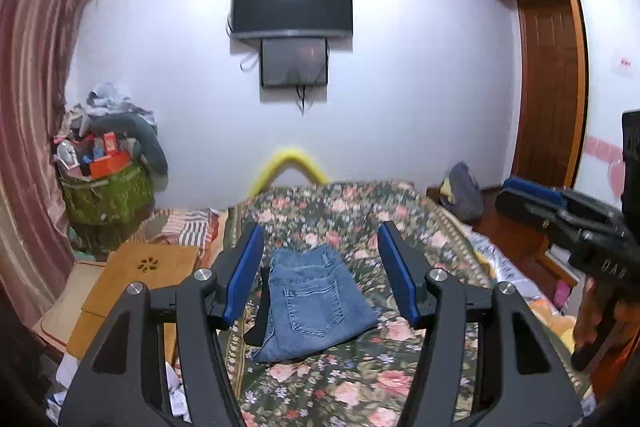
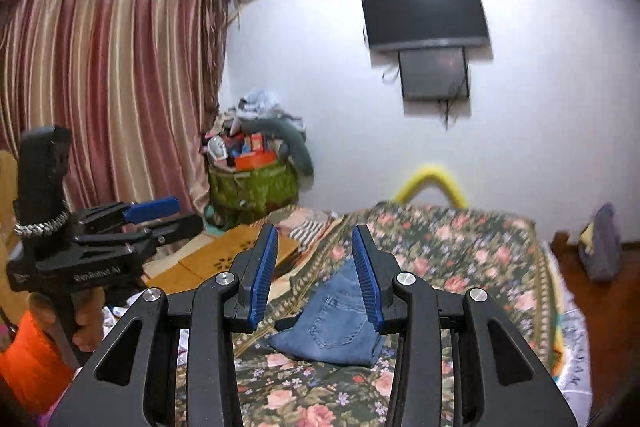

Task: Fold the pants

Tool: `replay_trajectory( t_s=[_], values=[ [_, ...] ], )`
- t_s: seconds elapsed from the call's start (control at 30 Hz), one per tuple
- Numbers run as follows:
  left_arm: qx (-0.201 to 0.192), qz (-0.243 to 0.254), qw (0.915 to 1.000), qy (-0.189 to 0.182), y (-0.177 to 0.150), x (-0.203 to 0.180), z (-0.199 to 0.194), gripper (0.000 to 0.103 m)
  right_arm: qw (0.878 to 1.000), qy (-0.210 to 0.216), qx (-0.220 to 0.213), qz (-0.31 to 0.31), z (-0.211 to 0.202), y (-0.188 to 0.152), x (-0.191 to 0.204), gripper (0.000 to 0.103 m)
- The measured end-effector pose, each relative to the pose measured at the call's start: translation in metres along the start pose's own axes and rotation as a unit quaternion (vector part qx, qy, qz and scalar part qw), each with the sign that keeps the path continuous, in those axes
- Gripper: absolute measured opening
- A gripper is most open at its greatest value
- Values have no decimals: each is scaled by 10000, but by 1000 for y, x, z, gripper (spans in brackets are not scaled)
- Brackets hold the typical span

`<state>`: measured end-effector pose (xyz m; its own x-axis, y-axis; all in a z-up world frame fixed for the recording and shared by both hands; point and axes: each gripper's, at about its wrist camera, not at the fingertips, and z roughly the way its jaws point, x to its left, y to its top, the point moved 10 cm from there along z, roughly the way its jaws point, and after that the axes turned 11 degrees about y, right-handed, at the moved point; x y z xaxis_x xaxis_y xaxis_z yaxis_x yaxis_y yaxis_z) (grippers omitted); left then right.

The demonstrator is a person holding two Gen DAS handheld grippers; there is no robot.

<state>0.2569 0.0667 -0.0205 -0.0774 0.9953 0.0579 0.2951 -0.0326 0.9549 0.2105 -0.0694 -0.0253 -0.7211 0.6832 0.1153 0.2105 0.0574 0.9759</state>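
Note:
Blue jeans (image 1: pixel 310 301) lie folded into a compact stack on the floral bedspread (image 1: pixel 360 387), back pocket up. They also show in the right wrist view (image 2: pixel 334 327). My left gripper (image 1: pixel 320 239) is open and empty, held above and short of the jeans. My right gripper (image 2: pixel 315 235) is open and empty, also raised above the bed. The right gripper shows at the right edge of the left wrist view (image 1: pixel 532 193). The left gripper shows at the left of the right wrist view (image 2: pixel 160 211).
A wooden lap table (image 1: pixel 132 283) lies left of the bed. A green basket (image 1: pixel 108 195) piled with clutter stands by the pink curtain (image 2: pixel 100 87). A TV (image 1: pixel 292 5) hangs on the far wall. A wooden wardrobe (image 1: pixel 548 83) stands at the right.

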Motion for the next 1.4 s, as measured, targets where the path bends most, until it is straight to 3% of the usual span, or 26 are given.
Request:
replay_trajectory(
  t_s=[0.1,0.17,0.23,0.3,0.33,0.43,0.57,1.4],
  values=[
    [-293,-8,9994,186,0,0,-28,63,9999,-8,-118,0,-14,-2,16,35],
    [-425,-70,9988,247,-2,1,-43,86,9997,-177,-158,-81,-20,-4,19,36],
    [-519,-128,9982,289,-3,2,-52,93,9994,-301,-171,-91,-24,-7,20,51],
    [-587,-147,9976,331,-6,4,-60,96,9989,-381,-273,-21,-29,-8,20,77],
    [-605,-145,9974,351,-7,4,-64,101,9985,-451,-314,5,-31,-8,19,83],
    [-649,-195,9970,375,-10,5,-70,103,9970,-655,-422,40,-35,-6,16,102],
    [-585,-209,9975,334,-14,4,-72,103,9955,-851,-415,-70,-36,-4,17,103],
    [-371,-258,9984,325,-28,1,-62,103,9957,-884,-272,15,-46,-21,16,103]
  ],
)
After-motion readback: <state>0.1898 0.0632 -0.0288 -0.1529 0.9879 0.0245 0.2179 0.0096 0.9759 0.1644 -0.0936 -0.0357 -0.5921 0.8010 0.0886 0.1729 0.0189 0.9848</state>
